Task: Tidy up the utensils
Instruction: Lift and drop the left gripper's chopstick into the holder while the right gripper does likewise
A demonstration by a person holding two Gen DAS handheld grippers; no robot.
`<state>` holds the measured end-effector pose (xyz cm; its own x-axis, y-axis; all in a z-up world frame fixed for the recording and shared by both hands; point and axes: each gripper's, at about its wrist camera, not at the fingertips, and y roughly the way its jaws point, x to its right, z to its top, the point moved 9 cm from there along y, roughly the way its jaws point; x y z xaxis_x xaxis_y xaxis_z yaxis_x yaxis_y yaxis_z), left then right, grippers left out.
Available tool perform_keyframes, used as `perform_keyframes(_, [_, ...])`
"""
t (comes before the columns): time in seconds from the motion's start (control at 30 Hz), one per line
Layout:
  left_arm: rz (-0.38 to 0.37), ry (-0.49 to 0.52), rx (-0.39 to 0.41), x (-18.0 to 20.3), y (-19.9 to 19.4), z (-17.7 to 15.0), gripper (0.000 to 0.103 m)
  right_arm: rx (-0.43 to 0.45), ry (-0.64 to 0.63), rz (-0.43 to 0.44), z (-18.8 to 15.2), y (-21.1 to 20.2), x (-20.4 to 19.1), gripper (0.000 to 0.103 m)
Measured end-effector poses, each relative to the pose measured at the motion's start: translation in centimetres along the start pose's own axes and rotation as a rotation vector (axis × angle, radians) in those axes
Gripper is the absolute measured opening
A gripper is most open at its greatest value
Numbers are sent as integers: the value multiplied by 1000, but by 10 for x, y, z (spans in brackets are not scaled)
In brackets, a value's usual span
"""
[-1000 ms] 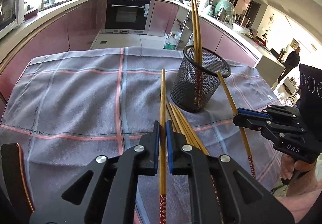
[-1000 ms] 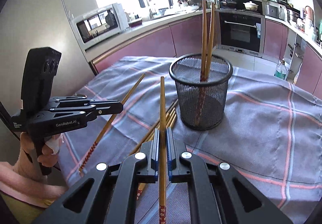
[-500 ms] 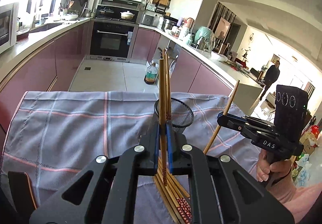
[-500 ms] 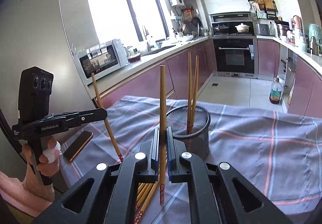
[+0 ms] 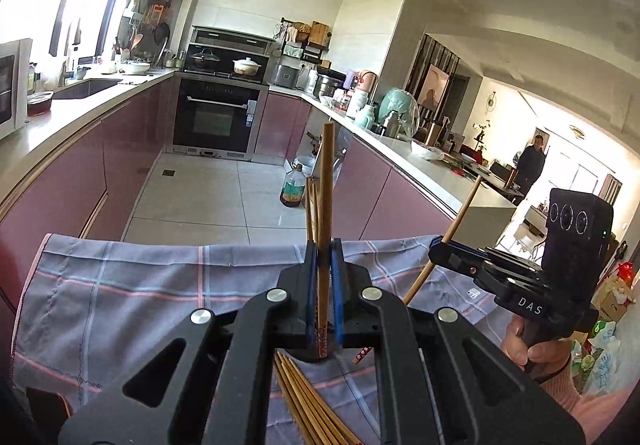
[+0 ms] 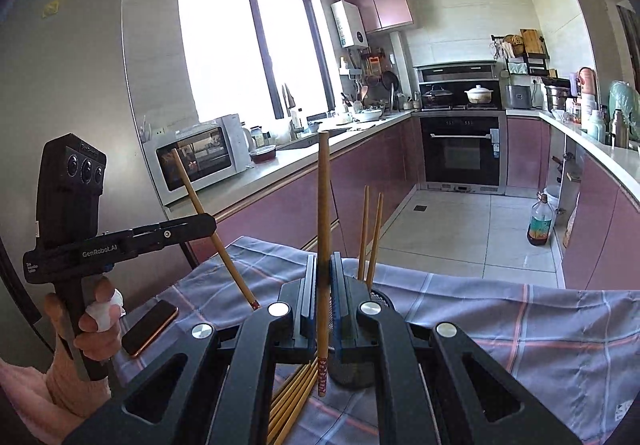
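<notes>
My left gripper [image 5: 324, 253] is shut on a wooden chopstick [image 5: 327, 181] and holds it upright above the table; it also shows in the right wrist view [image 6: 208, 223]. My right gripper [image 6: 324, 265] is shut on another chopstick [image 6: 323, 205], held upright; it shows in the left wrist view [image 5: 436, 245] too. The black mesh holder [image 6: 378, 295] is mostly hidden behind the jaws, with two chopsticks [image 6: 370, 233] standing in it. Several loose chopsticks [image 5: 308, 401] lie on the checked cloth [image 5: 140, 285] below the grippers.
A phone [image 6: 150, 327] lies on the cloth near the left hand. The table's far edge drops to the kitchen floor [image 5: 208, 197]. Pink cabinets, an oven [image 5: 218, 121] and a counter [image 5: 420, 161] surround the table. A person [image 5: 530, 161] stands far right.
Both grippers have risen and tilted up with their chopsticks, from low over the table to upright above it. The mesh holder has dropped behind the jaws.
</notes>
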<state>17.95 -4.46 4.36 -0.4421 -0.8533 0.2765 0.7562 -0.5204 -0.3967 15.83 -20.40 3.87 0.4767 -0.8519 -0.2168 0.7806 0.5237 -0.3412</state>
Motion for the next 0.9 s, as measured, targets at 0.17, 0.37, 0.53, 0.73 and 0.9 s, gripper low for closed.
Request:
perform_keyframes(0.17, [-3, 20, 37, 11, -2, 25, 7, 57, -16, -13, 25, -5, 4, 5])
perform_keyframes(0.37, [20, 48, 31, 18, 12, 38, 7, 94, -17, -42, 45, 2, 15, 5])
perform_keyframes(0.53, [34, 67, -16, 25, 32, 35, 7, 51, -3, -47, 37, 22, 23, 5])
perform_keyframes(0.73, [53, 93, -99, 25, 60, 20, 7, -46, -25, -50, 14, 46, 21, 5])
perform_keyframes(0.9, [58, 106, -170, 23, 82, 2, 7, -136, -36, -53, -1, 62, 23, 5])
